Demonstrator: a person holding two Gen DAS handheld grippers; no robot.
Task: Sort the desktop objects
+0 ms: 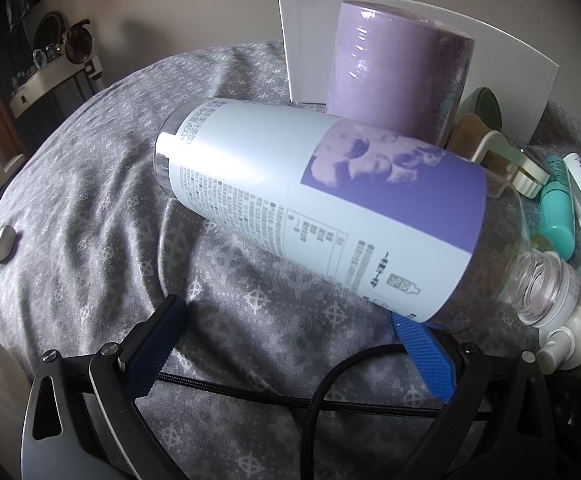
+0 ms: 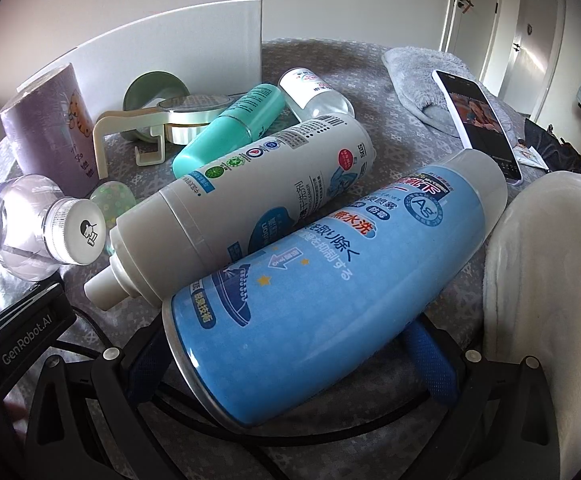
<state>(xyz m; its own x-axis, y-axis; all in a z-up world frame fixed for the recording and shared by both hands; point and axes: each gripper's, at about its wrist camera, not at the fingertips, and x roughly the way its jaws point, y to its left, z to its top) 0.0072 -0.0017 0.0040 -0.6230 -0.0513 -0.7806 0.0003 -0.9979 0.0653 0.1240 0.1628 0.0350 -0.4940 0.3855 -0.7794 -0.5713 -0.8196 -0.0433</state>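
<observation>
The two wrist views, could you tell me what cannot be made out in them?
- Right wrist: the blue spray can hides the right gripper fingertips, so contact is unclear.
- Left wrist: the clear bottle covers one left gripper fingertip.
- Right wrist: the green bowl is half hidden behind the tape dispenser.

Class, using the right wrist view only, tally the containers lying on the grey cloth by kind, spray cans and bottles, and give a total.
Spray cans: 2 (blue metal aerosol can, white aerosol can)
Bottles: 3 (teal plastic bottle, small clear bottle with white label, clear plastic bottle with white cap)
Total: 5
</observation>
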